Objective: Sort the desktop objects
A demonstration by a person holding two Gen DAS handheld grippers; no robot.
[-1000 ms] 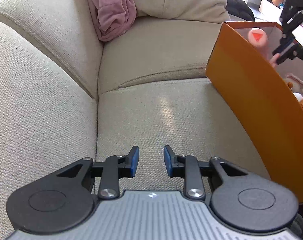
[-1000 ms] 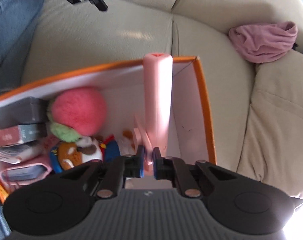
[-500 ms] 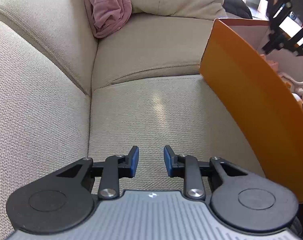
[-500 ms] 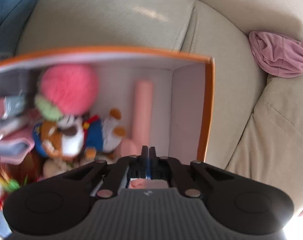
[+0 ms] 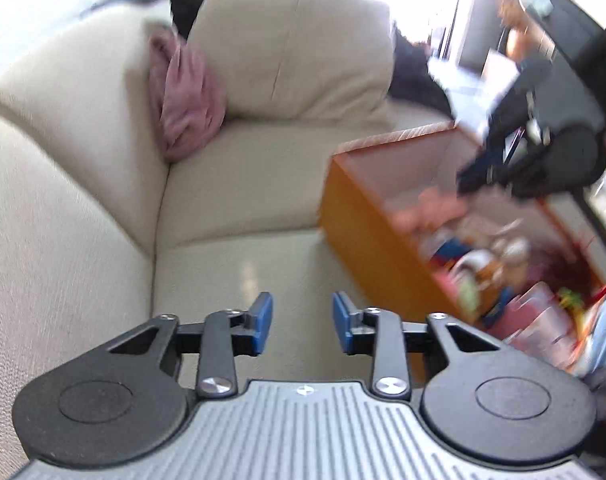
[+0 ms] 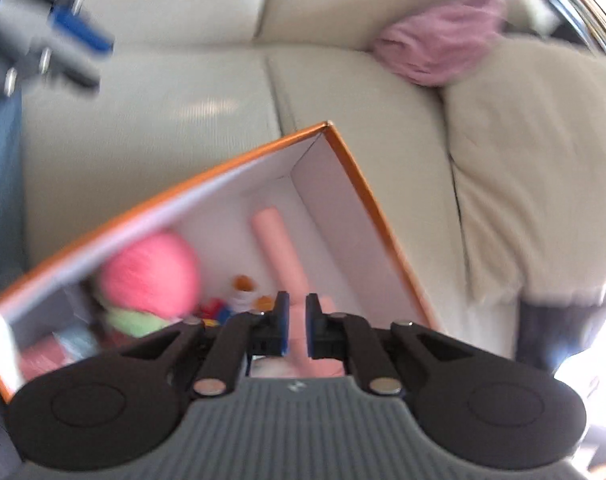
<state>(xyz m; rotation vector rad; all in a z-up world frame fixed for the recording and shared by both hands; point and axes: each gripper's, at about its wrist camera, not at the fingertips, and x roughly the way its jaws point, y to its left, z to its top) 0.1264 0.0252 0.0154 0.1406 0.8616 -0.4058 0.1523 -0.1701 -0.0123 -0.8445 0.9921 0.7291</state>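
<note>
On the cream sofa (image 5: 239, 184), your left gripper (image 5: 302, 322) gapes empty; your right gripper (image 6: 297, 326), slightly parted, holds nothing above the orange box (image 6: 367, 196).

You see a cream sofa (image 5: 231, 184) filling both views, with a loose cream cushion (image 5: 295, 48) leaning at its back corner. A crumpled pink cloth (image 5: 187, 100) lies in that corner, pressed between the cushion and the sofa's backrest. A dark, blurred item (image 5: 415, 76) lies beyond the cushion.
</note>
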